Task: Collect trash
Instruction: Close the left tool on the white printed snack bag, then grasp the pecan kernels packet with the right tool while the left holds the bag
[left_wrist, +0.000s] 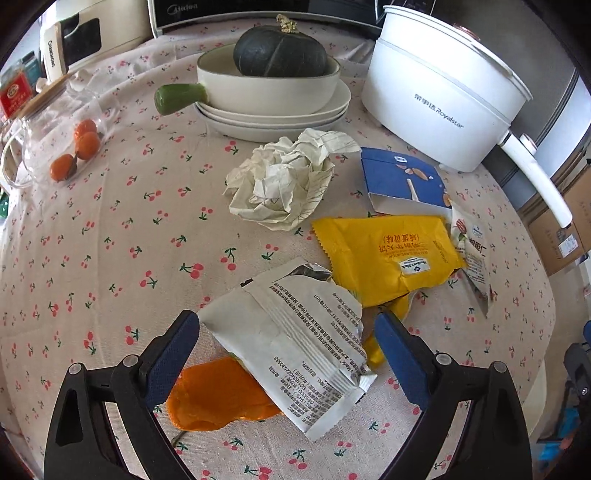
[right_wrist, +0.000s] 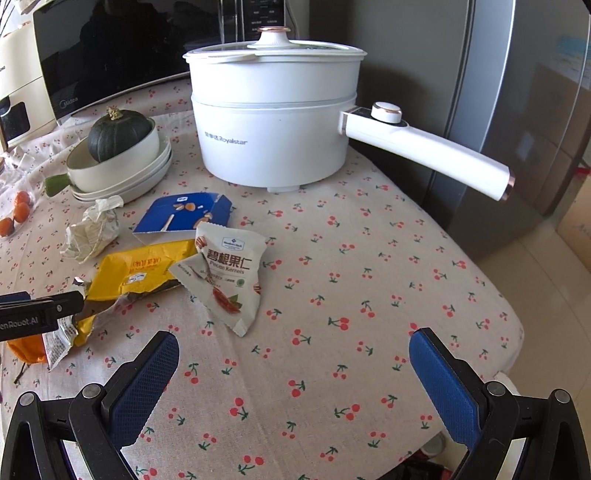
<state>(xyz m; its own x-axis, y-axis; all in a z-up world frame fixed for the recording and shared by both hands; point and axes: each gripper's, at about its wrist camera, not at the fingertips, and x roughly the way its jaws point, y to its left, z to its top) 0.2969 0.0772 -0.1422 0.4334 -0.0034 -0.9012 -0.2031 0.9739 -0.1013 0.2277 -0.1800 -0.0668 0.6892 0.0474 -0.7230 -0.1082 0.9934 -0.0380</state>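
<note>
Left gripper (left_wrist: 287, 332) is straddling the torn white wrapper (left_wrist: 295, 354) at lower centre, jaws apart for grasping, while right gripper (right_wrist: 293, 363) is hovering, likewise spread, over bare tablecloth (right_wrist: 332, 258)

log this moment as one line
left claw: open, straddling white wrapper | right claw: open, empty, over cloth | collected: none seen

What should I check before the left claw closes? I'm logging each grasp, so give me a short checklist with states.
1. Left claw open: ok.
2. White torn wrapper lies between its fingers: ok.
3. Fingers touching the wrapper: cannot tell.
4. Orange peel under the wrapper could get pinched too: not ok.
5. Yellow packet overlaps the wrapper's far edge: not ok.
6. Right claw open, apart from the pile: ok.
</note>
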